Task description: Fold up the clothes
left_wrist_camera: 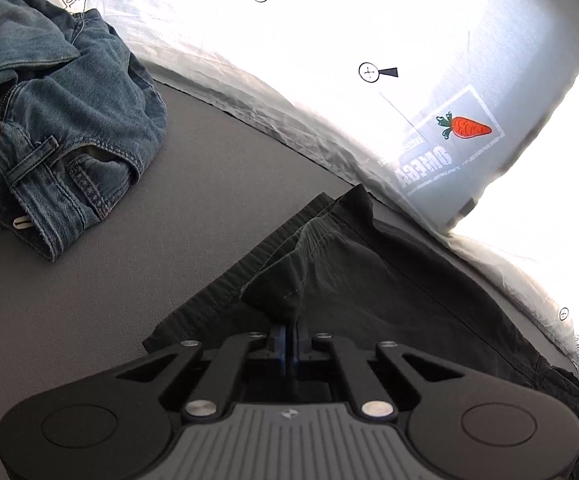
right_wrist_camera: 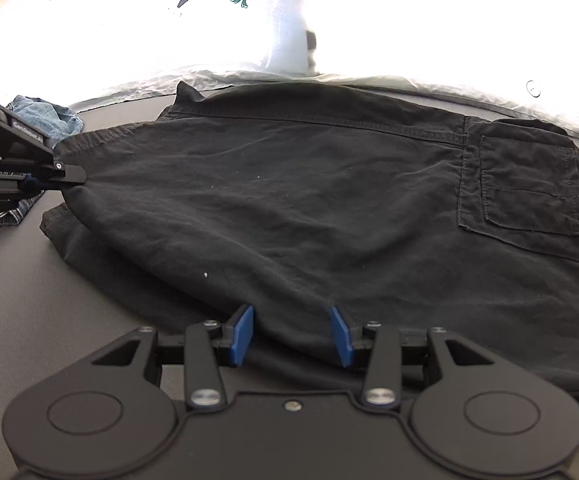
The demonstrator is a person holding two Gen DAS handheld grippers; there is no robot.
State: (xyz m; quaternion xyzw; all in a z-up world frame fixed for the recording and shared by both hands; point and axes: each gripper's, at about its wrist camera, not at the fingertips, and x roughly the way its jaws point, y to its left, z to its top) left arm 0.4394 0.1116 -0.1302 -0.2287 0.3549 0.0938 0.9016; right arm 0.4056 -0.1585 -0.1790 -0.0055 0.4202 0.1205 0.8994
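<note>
Black shorts (right_wrist_camera: 309,200) lie spread on the grey table (right_wrist_camera: 29,320), with a patch pocket (right_wrist_camera: 533,192) at the right. My left gripper (left_wrist_camera: 289,336) is shut on a pinched fold of the black shorts (left_wrist_camera: 349,280) and lifts it a little; it also shows at the left in the right wrist view (right_wrist_camera: 71,178), gripping the fabric's left edge. My right gripper (right_wrist_camera: 291,334) is open, its blue pads (right_wrist_camera: 243,334) on either side of the shorts' near edge, with fabric between them.
A crumpled pair of blue jeans (left_wrist_camera: 49,120) lies on the table to the left of the shorts. A white plastic sheet (left_wrist_camera: 329,40) with a carrot print (left_wrist_camera: 469,128) runs along the far edge of the table.
</note>
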